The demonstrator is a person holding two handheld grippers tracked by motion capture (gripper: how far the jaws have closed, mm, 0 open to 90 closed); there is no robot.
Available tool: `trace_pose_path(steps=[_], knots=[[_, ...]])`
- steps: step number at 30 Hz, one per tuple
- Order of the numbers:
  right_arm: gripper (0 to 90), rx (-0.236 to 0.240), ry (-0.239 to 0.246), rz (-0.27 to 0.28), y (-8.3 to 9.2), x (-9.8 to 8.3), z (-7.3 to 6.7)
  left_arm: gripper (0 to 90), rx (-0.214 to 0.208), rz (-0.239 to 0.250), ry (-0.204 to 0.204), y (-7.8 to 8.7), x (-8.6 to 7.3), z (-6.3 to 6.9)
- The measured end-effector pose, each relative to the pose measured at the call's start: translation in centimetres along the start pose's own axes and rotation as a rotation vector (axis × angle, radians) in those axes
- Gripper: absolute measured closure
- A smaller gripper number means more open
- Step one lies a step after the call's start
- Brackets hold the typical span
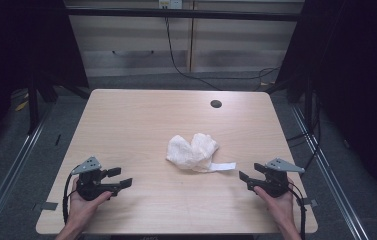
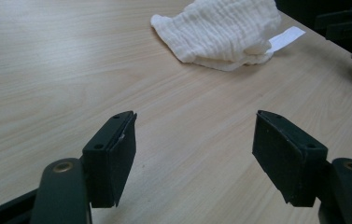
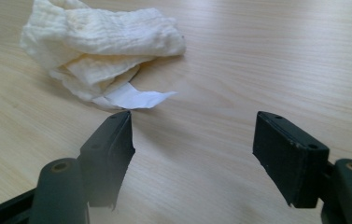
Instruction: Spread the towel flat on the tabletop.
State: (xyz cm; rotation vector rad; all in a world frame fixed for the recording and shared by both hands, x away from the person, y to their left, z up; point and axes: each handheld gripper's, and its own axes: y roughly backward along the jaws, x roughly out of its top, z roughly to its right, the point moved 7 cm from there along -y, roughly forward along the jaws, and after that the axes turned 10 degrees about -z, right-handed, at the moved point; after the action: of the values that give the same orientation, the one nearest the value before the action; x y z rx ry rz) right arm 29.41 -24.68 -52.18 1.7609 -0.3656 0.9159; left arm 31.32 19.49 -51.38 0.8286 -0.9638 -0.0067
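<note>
A crumpled white cloth (image 1: 192, 151) lies near the middle of the wooden table (image 1: 141, 115), with a flat white label (image 1: 223, 166) sticking out toward the right. My left gripper (image 1: 119, 178) rests low at the front left, jaws wide apart and empty, a good way from the cloth (image 2: 220, 32). At the front right my right gripper (image 1: 248, 179) is open too, nothing between its jaws; the cloth (image 3: 103, 46) and its label (image 3: 138, 99) lie just ahead of its left jaw.
A round dark hole (image 1: 216, 104) sits in the tabletop at the back right. Cables (image 1: 191, 70) trail across the floor behind the table. Metal rails (image 1: 11, 165) run along both sides.
</note>
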Motion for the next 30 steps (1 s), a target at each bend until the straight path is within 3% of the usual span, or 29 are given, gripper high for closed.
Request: trace_pose_path(steps=[5, 7, 9, 11, 12, 17, 20, 21, 26, 28, 30], knots=[[29.9, 0.016, 0.003, -0.008, -0.2, 0.3, -0.2, 26.2, -0.003, -0.015, 0.005, -0.1, -0.1, -0.2], [31.6, 0.043, 0.001, -0.016, -0.3, 0.6, -0.3, 26.3, 0.007, -0.024, 0.001, 0.0, -0.3, -0.4], [34.1, 0.085, 0.004, -0.027, -0.5, 0.8, -0.6, 26.3, 0.004, -0.023, 0.023, 0.1, -0.3, -0.6], [38.1, 0.112, 0.019, -0.055, -0.8, 1.0, -1.0, 27.6, 0.018, -0.018, 0.023, 0.2, -0.3, -0.7], [44.1, 0.144, 0.048, -0.093, -1.0, 1.1, -1.6, 27.6, 0.022, -0.016, 0.022, 0.3, -0.3, -0.7], [46.5, 0.19, 0.105, -0.123, -1.5, 1.7, -3.0, 27.6, 0.001, -0.028, 0.002, -0.4, 0.0, -0.4], [46.8, 0.215, 0.114, -0.101, -1.7, 3.1, -3.4, 27.5, 0.004, -0.041, -0.022, -0.7, 0.2, -0.2], [46.2, 0.241, 0.109, -0.082, -2.0, 4.6, -3.5, 27.6, -0.007, -0.045, -0.023, -0.8, 0.2, -0.1], [45.2, 0.265, 0.11, -0.084, -3.5, 7.1, -3.7, 27.5, -0.006, -0.055, -0.023, -1.1, 0.1, -0.1], [46.6, 0.275, 0.134, -0.093, -4.8, 9.0, -4.4, 27.6, -0.01, -0.053, -0.029, -1.1, 0.1, 0.1], [47.0, 0.277, 0.14, -0.092, -5.2, 9.6, -4.7, 27.6, -0.011, -0.05, -0.03, -1.0, 0.1, 0.2]])
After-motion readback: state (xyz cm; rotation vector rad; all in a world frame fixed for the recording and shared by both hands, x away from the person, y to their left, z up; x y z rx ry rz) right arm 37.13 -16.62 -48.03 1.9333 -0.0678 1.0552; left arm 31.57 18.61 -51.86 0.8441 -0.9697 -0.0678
